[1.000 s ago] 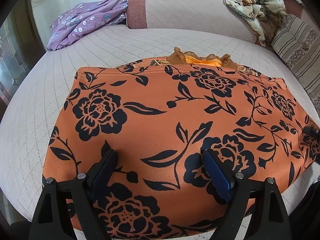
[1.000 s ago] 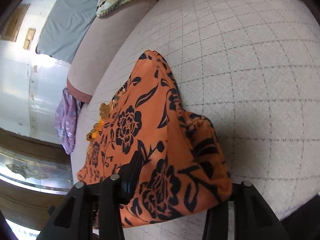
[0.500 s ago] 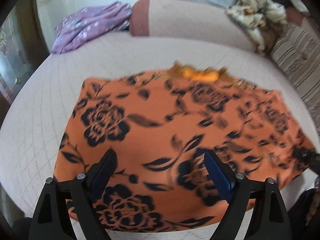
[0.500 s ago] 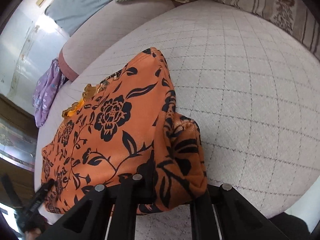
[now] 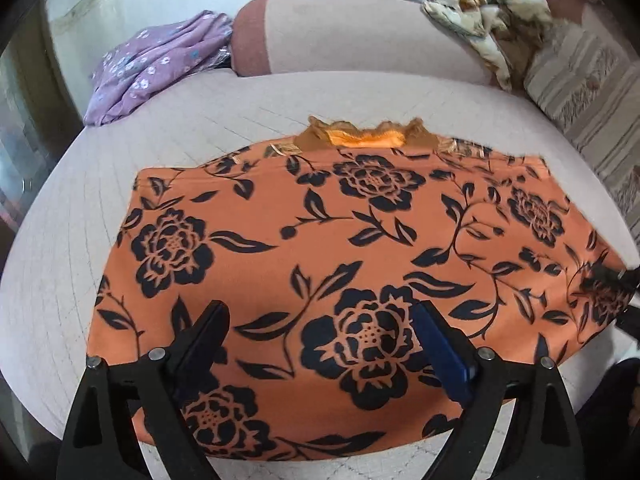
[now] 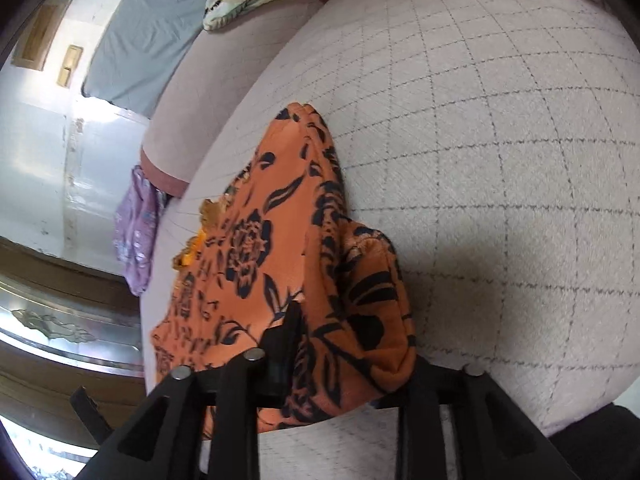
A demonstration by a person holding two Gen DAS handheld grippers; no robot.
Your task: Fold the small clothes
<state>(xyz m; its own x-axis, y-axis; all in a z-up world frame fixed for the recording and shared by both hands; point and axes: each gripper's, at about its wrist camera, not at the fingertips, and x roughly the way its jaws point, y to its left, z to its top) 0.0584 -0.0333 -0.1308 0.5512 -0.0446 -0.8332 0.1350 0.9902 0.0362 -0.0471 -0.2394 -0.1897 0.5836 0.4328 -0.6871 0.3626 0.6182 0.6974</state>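
Observation:
An orange garment with black flowers (image 5: 320, 240) lies folded flat on the pale quilted bed (image 5: 60, 248), a frilled orange edge showing at its far side. My left gripper (image 5: 320, 332) hovers open over the garment's near half, with nothing between its fingers. My right gripper (image 6: 348, 344) is at the garment's right end (image 6: 280, 240). Its jaws are opening, and a bunched fold of the cloth sits between them. That fold drapes over the right finger and hides it. The right gripper's tip (image 5: 612, 276) shows at the edge of the left wrist view.
A purple flowered cloth (image 5: 156, 64) lies at the bed's far left by a pink bolster (image 5: 340, 36). A crumpled beige patterned cloth (image 5: 488, 12) and a striped cushion (image 5: 580, 80) are at the far right. The bed's near edge runs just under both grippers.
The right jaws closed tight on the fold half a second ago and have widened since. The left gripper drew back a little over the garment, still open.

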